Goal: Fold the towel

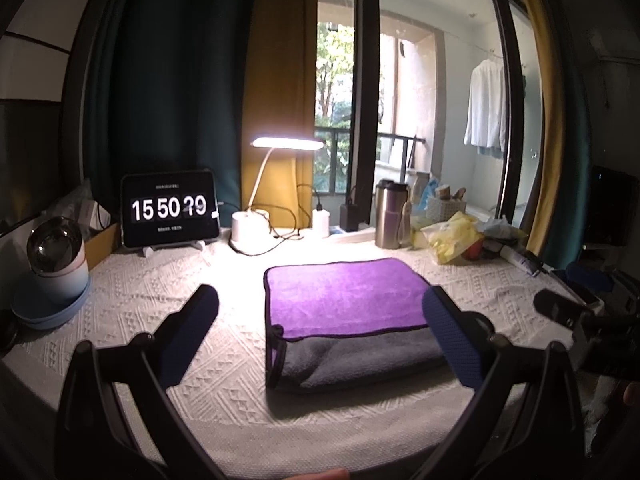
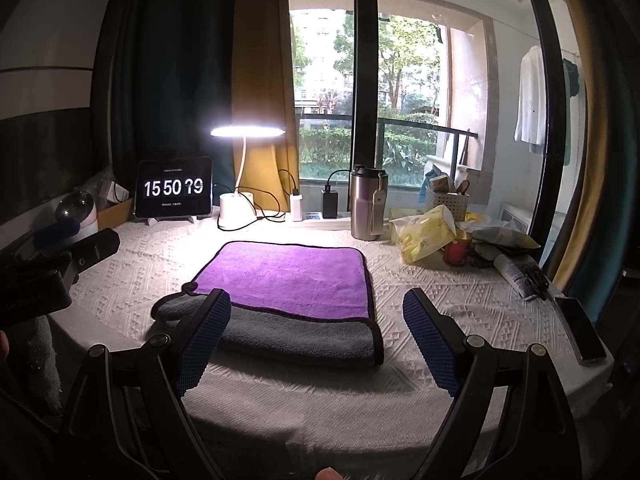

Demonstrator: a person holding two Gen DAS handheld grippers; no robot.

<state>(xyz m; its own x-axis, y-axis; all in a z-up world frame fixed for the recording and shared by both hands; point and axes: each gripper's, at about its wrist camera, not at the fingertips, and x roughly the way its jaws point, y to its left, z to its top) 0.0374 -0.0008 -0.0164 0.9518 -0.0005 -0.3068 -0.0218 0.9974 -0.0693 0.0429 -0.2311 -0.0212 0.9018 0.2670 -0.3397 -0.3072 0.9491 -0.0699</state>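
We see the towel (image 1: pixel 348 304) lying folded on the white patterned tablecloth (image 1: pixel 168 364), directly in front of the lit desk lamp (image 1: pixel 286 144). The upper layer shows purple; a grey layer protrudes from beneath it along the edge facing away from the lamp. A dark trim borders both layers.

We see the left gripper (image 1: pixel 320 312) with its jaws spread wide and holding nothing. It sits on the side of the towel away from the lamp. In the left wrist view, one blue pad (image 1: pixel 188 336) lies over bare cloth beside the towel, and the other overlaps the towel's grey corner; we cannot tell whether it touches the fabric.

We see the right gripper (image 2: pixel 316 316) likewise with jaws parted and empty, also on the side of the towel away from the lamp. In the right wrist view, one pad (image 2: pixel 204 340) overlaps the grey layer, and the other stands over bare cloth beside the towel.

Beside the lamp, a tablet (image 2: pixel 174 188) displays clock digits. On the lamp's other side stand a steel tumbler (image 2: pixel 366 204) and, beyond it, a yellow bag (image 2: pixel 424 236). A phone (image 2: pixel 582 328) lies on the cloth well apart from the lamp, past the bag.
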